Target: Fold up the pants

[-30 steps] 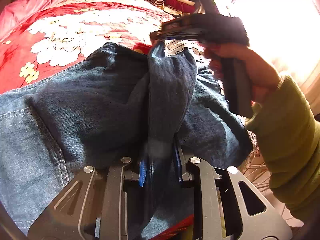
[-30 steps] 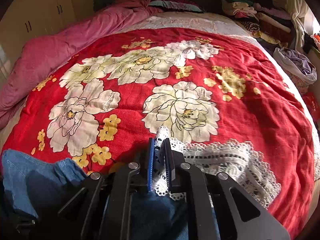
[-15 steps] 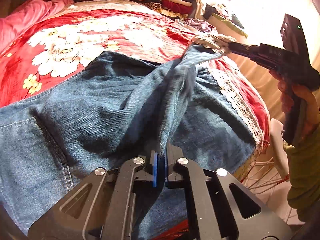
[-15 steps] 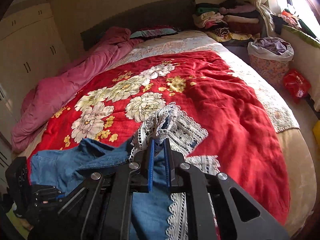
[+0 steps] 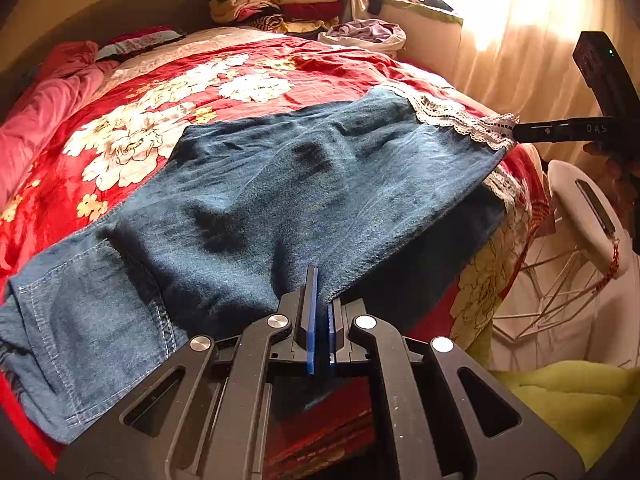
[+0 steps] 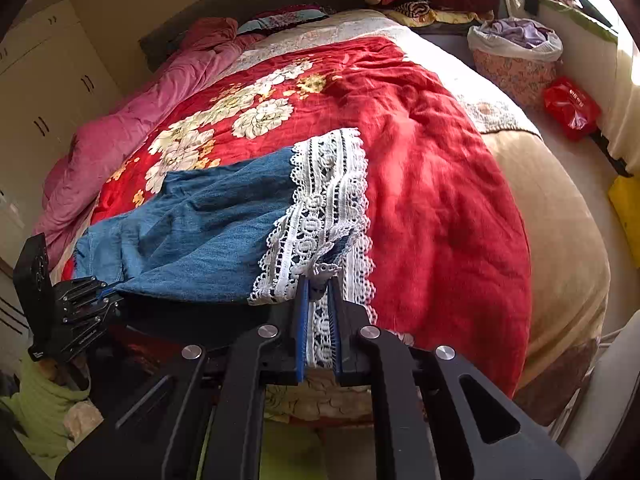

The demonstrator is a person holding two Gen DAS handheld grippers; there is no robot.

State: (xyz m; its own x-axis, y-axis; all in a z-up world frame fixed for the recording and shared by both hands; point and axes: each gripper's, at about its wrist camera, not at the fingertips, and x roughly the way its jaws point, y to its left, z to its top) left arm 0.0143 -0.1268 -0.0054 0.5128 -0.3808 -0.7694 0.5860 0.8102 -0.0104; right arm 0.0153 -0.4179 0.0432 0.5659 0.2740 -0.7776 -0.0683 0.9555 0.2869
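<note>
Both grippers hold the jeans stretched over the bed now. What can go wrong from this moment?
1. The right gripper pinches mostly the white lace hem; under tension this openwork trim might slip out or tear.
2. The jeans lie near the edge of the bed, with one layer hanging over it, so they may slide off if the left gripper lets go.

A wide bed [image 6: 560,240] carries a red floral quilt [image 6: 432,168] over most of its top. The denim pants [image 5: 280,184], lace-trimmed at the hem, lie spread across the quilt's near edge. A rumpled pink duvet [image 6: 120,148] runs along the far side, with what may be pillows [image 6: 288,16] at the headboard.
</note>
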